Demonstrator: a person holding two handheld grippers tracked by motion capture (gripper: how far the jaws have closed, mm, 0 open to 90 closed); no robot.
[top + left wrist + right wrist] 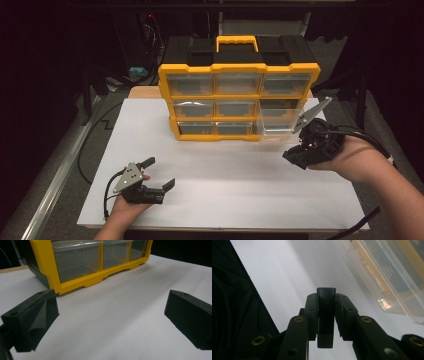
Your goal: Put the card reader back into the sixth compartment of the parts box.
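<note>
Right gripper view: right tool (326, 315) clamps small black block (326, 320).

The organiser cabinet (239, 100) has a bright yellow frame and yellow handle (237, 41) on a black body, with clear, colourless drawers. One clear drawer (280, 120) stands out at its right side. The bench (225, 195) carries a plain white sheet, with pale wood at its far edge. Both the left gripper (159, 173) and right gripper (295, 159) are matt black, each topped by a grey plate. In the right gripper view, a small black block (326, 315) sits between the jaws, beside brass-coloured rivets.
</note>
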